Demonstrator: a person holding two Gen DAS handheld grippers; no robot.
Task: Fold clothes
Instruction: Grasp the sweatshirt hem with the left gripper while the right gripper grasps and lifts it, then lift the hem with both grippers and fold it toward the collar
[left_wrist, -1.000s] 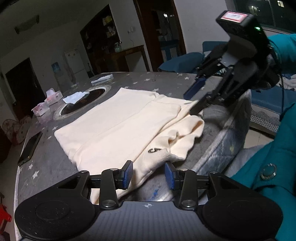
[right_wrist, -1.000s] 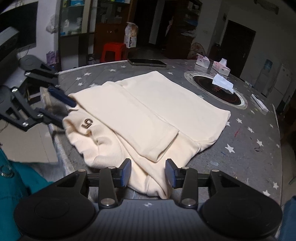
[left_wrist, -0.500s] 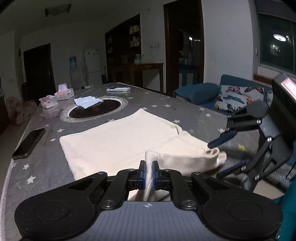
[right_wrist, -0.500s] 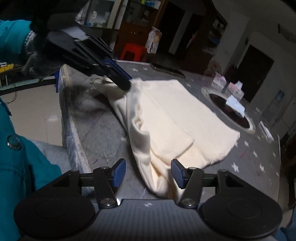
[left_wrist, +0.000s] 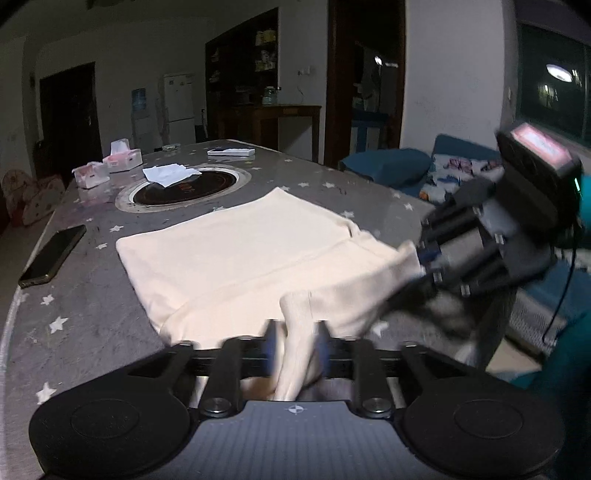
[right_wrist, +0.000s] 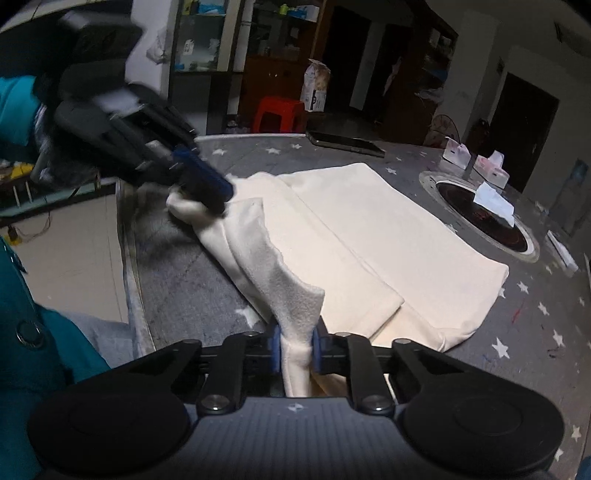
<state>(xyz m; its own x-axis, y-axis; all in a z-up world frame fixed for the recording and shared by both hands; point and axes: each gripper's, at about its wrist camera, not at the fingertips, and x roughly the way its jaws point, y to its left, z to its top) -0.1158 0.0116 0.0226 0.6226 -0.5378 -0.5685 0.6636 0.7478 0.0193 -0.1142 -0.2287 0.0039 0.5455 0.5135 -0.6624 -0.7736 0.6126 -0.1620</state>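
Observation:
A cream garment (left_wrist: 236, 254) lies partly folded on the grey star-patterned table (left_wrist: 81, 317); it also shows in the right wrist view (right_wrist: 388, 243). My left gripper (left_wrist: 295, 343) is shut on the garment's near edge and holds it lifted a little. It appears in the right wrist view (right_wrist: 199, 188) pinching the far corner of that edge. My right gripper (right_wrist: 295, 345) is shut on the other corner of the same edge. It shows blurred in the left wrist view (left_wrist: 424, 258) at the cloth's right corner. The edge hangs stretched between both grippers.
A built-in round burner (left_wrist: 184, 188) with a white tissue (left_wrist: 168, 173) sits behind the garment. Tissue boxes (left_wrist: 122, 158) stand at the back left. A dark phone (left_wrist: 53, 254) lies near the left edge. A red stool (right_wrist: 279, 114) and sofa (left_wrist: 443, 173) stand beyond the table.
Both grippers were open a second ago. The left shut on the near edge first, then the right shut on its corner, and the edge has been lifted off the table.

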